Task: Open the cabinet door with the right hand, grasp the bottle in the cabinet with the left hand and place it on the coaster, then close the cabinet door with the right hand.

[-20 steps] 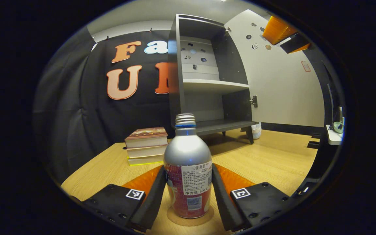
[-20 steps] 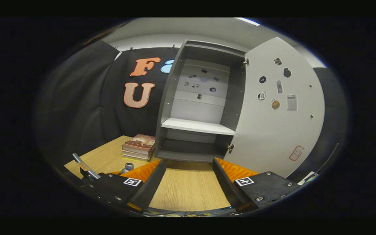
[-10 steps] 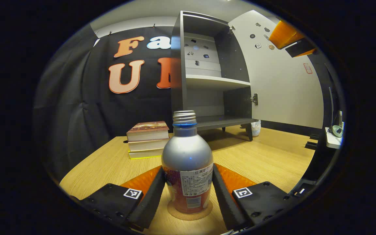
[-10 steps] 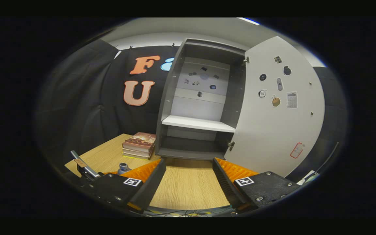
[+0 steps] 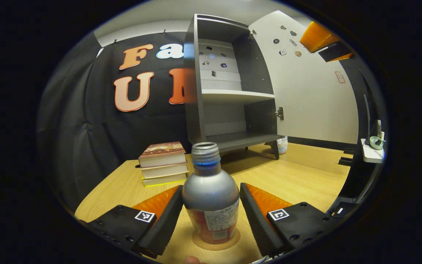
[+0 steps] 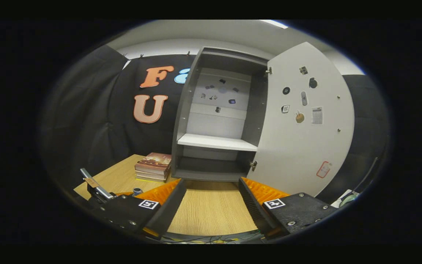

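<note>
Bottle (image 5: 210, 200) stood upright on the coaster (image 5: 216, 243) on the tabletop (image 5: 299, 179), long axis vertical, neck up. Left gripper (image 5: 211, 212) fingers flanked it, slightly parted; contact unclear. Right gripper (image 6: 211, 200) fingers were spread, holding nothing, facing the open cabinet door (image 6: 302, 139). Right gripper view caught just the bottle's neck (image 6: 137, 191).
</note>
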{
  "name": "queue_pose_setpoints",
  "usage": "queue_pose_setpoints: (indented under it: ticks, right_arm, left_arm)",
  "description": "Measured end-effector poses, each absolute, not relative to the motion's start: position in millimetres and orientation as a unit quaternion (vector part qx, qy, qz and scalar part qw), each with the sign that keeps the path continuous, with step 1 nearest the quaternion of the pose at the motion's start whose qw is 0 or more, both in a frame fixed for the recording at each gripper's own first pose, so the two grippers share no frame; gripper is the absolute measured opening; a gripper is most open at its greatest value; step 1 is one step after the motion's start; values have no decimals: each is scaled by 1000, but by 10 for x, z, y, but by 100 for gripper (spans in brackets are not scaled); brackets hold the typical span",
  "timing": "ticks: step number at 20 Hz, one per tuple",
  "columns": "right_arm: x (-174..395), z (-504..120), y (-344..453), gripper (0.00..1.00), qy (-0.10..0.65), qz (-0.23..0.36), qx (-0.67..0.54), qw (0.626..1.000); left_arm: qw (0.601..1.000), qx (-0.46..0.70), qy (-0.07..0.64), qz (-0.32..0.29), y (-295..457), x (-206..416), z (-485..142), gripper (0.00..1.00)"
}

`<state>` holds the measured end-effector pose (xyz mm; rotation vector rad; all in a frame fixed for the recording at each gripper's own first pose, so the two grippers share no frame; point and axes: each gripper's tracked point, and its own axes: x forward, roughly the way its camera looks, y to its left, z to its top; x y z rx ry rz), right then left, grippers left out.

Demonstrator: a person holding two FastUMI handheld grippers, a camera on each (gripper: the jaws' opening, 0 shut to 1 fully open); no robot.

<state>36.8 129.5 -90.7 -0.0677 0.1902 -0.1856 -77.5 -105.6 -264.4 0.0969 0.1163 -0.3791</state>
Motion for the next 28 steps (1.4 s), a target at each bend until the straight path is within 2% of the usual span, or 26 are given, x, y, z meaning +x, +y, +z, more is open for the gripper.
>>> queue_pose_setpoints:
  ticks: [3, 7, 20, 26, 28]
  right_arm:
    - [250, -751, 1117, 89, 82, -120, -31, 989]
    - [101, -547, 857, 93, 66, -128, -21, 989]
    - [-432, -324, -1103, 95, 42, -156, 11, 987]
    - [-515, -30, -1938, 95, 1, -209, 2, 978]
    - [-441, 94, -2011, 95, -12, -204, -2, 979]
  left_arm:
    - [979, 40, 36, -195, -1067, -734, -2272, 96]
    - [980, 31, 12, -194, -1136, -727, -1776, 96]
    - [996, -8, 14, -90, -1782, -975, -818, 96]
    - [997, -15, 3, -80, -1968, -1030, -444, 96]
    - [998, 0, -5, -70, -1940, -1028, -348, 96]
